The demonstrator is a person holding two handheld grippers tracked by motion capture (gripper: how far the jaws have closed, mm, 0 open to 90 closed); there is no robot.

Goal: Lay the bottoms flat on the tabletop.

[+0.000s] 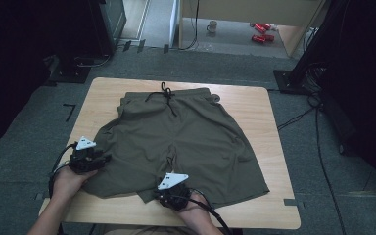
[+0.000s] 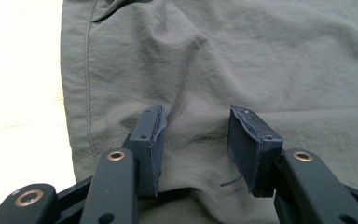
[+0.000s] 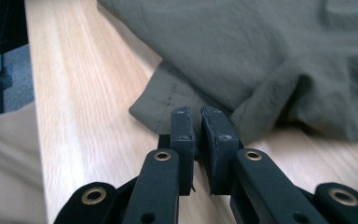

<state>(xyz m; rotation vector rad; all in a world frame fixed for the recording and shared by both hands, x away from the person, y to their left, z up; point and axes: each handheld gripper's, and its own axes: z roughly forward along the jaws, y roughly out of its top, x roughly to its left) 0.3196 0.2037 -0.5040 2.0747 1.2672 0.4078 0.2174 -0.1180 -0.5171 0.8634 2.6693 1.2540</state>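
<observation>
Shorts [image 1: 186,134] between right gripper [image 3: 196,116] fingers

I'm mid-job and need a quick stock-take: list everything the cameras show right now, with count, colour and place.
shorts: one pair, olive green, spread flat across the table, waistband at the far side
drawstring: one, dark, tied at the waistband
table: one, light wood, middle of the high view
cans: about three, red, lying on the floor beyond the table
mug: one, pale, on the floor left of the cans
left gripper: one, black, jaws apart over the shorts' left leg, fabric between them
right gripper: one, black, jaws shut at the hem of the shorts near the table's front edge
hands: two, each holding a gripper
</observation>
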